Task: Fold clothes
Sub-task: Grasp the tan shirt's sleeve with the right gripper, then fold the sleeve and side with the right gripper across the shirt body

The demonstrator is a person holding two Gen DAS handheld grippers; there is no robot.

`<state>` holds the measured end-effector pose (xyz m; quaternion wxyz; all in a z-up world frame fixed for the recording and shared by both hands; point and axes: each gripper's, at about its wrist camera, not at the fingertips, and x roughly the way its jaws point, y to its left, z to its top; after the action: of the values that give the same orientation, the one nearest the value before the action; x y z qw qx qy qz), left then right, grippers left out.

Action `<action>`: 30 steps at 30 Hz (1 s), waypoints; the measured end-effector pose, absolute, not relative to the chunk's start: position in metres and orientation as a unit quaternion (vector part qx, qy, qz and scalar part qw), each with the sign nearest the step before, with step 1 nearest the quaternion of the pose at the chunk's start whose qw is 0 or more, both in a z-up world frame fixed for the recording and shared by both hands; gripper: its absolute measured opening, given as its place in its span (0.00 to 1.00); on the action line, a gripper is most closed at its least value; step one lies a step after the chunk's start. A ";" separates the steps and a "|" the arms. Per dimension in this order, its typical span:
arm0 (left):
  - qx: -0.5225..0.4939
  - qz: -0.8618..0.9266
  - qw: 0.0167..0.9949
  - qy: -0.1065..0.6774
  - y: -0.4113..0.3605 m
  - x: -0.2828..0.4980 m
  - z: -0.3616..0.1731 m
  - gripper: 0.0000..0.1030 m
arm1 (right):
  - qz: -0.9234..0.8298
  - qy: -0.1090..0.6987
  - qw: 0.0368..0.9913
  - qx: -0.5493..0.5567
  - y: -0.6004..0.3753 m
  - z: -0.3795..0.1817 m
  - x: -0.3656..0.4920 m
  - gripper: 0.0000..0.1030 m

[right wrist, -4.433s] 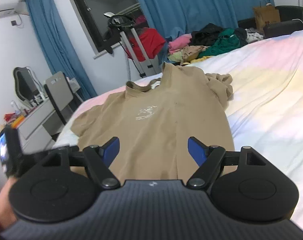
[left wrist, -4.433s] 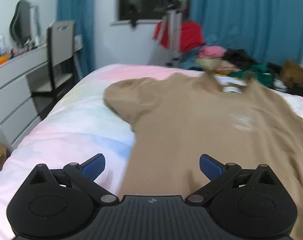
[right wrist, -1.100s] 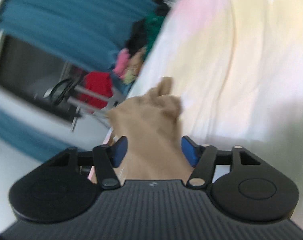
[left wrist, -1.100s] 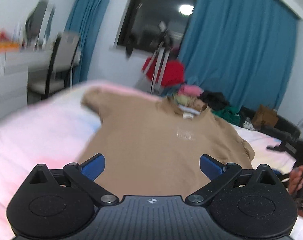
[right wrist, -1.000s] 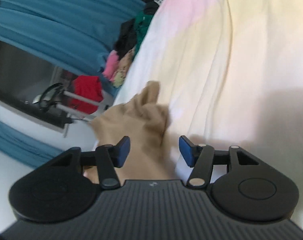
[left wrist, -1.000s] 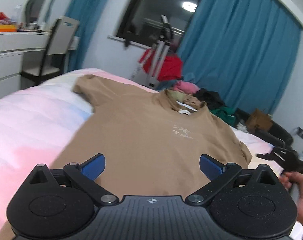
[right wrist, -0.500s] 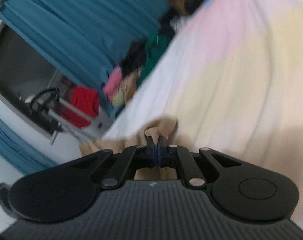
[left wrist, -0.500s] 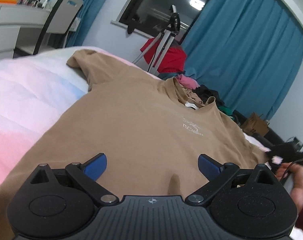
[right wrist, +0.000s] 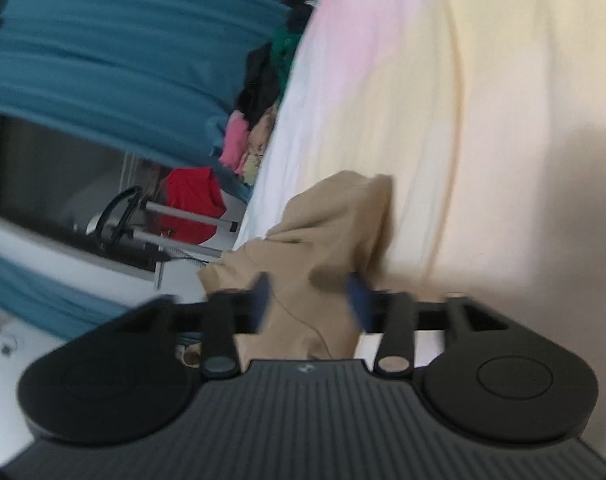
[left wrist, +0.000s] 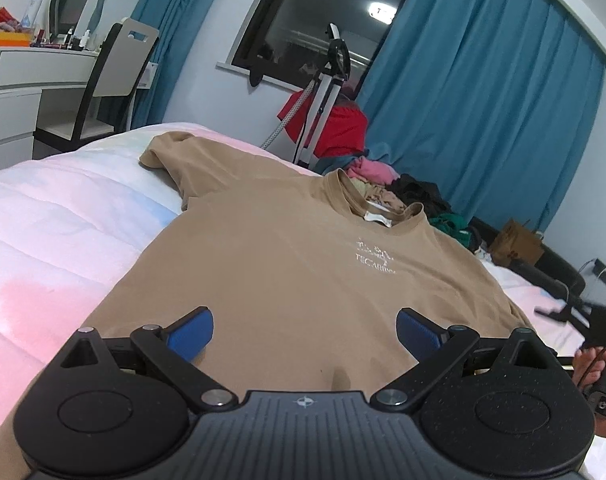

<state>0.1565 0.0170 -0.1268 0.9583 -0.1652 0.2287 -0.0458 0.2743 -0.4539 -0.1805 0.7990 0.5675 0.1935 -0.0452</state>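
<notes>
Spreading tan t-shirt [left wrist: 287, 264] flat across frame centre on bed [left wrist: 55, 232]; left gripper [left wrist: 305, 330] spread, empty; right gripper [right wrist: 309, 300] just reopened around sleeve [right wrist: 335, 224], lower centre, pads apart. Next, probably: pinching sleeve, folding inward.

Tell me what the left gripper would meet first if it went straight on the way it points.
Most likely the tan T-shirt spread on the bed: the open left gripper points slightly downward over its lower front. Exact contact depth is unclear.
</notes>
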 end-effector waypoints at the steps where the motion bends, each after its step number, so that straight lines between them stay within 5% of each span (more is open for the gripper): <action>1: -0.161 -0.044 0.958 0.232 0.016 0.156 -0.126 0.97 | -0.051 0.192 0.809 0.553 -0.451 -0.178 0.276 0.65; 17: -0.168 -0.076 0.944 0.272 0.002 0.181 -0.146 0.97 | -0.013 0.154 0.803 0.576 -0.459 -0.205 0.376 0.64; 19: -0.148 -0.075 0.949 0.267 -0.004 0.184 -0.149 0.97 | -0.028 0.184 0.803 0.567 -0.461 -0.199 0.389 0.45; 20: -0.134 -0.071 0.951 0.269 -0.008 0.186 -0.151 0.97 | -0.043 0.204 0.807 0.553 -0.461 -0.195 0.393 0.16; 21: -0.126 -0.069 0.951 0.272 -0.010 0.187 -0.153 0.97 | -0.054 0.211 0.815 0.537 -0.460 -0.191 0.394 0.07; 30: -0.099 -0.054 0.953 0.281 -0.007 0.183 -0.152 0.97 | -0.117 0.078 0.870 0.473 -0.474 -0.159 0.336 0.07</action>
<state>0.1835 -0.0069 -0.1521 0.9531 -0.0994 0.2808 -0.0538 0.3364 -0.4739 -0.1588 0.8699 0.4728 0.0784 -0.1170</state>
